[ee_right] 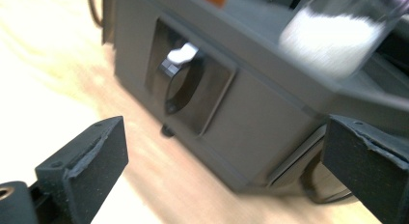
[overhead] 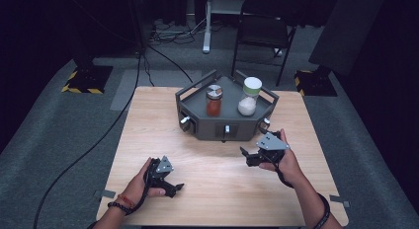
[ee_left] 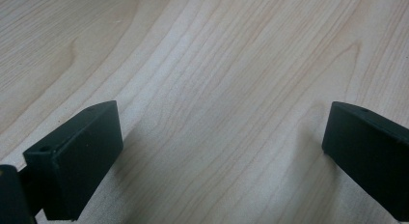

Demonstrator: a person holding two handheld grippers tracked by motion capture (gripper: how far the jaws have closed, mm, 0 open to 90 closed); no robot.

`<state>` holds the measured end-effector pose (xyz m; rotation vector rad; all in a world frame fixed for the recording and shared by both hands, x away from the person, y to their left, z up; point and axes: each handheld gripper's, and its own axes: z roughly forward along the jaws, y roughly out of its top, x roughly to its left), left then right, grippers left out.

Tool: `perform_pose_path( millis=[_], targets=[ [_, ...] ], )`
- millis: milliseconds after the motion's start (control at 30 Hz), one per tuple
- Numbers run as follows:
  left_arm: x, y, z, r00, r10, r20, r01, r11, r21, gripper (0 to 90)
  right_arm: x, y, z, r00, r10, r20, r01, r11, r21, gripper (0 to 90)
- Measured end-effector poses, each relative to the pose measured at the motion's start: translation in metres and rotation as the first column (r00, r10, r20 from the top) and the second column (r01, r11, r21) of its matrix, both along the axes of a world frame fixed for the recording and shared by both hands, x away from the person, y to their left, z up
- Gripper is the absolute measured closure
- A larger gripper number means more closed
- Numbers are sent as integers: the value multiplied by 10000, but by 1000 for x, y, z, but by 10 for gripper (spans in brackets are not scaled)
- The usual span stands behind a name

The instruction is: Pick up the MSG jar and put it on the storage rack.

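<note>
- Bench (overhead: 148, 120): pale wood-grain top, smooth and matte, seen close under the left gripper's jaws in the left gripper view.
- Left gripper (overhead: 174, 187): held low over the near bench edge by the left hand (overhead: 141, 187), forearm angled in from the bottom; jaws wide apart, nothing held, nothing between them but bare wood.
- Right gripper (overhead: 245, 154): held by the right hand (overhead: 286, 162), just in front of the tray; black, rough-edged pads spread wide, nothing gripped.
- Tray (overhead: 197, 121): dark grey angular box, matte, with recessed front panels and small silver-tipped knobs; set mid-bench at the far side.
- Red spice jar (overhead: 214, 101) and white-powder jar (overhead: 248, 97): clear cylinders, upright on the tray, apart from each other.
</note>
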<state>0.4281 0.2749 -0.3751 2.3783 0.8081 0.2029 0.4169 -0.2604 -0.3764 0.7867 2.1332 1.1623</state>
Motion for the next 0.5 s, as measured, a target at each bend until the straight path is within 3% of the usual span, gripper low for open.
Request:
perform_pose_path(
  millis=[333,500],
  targets=[
    [0,0,0,10000,-10,13,10,10000,-9,3,-8,-2,-12,9970,588,-496,-614,9967,-531,22],
    [0,0,0,10000,-10,12,10,10000,-10,3,-11,-6,-16,9927,766,-931,-819,9952,-542,22]
  ],
)
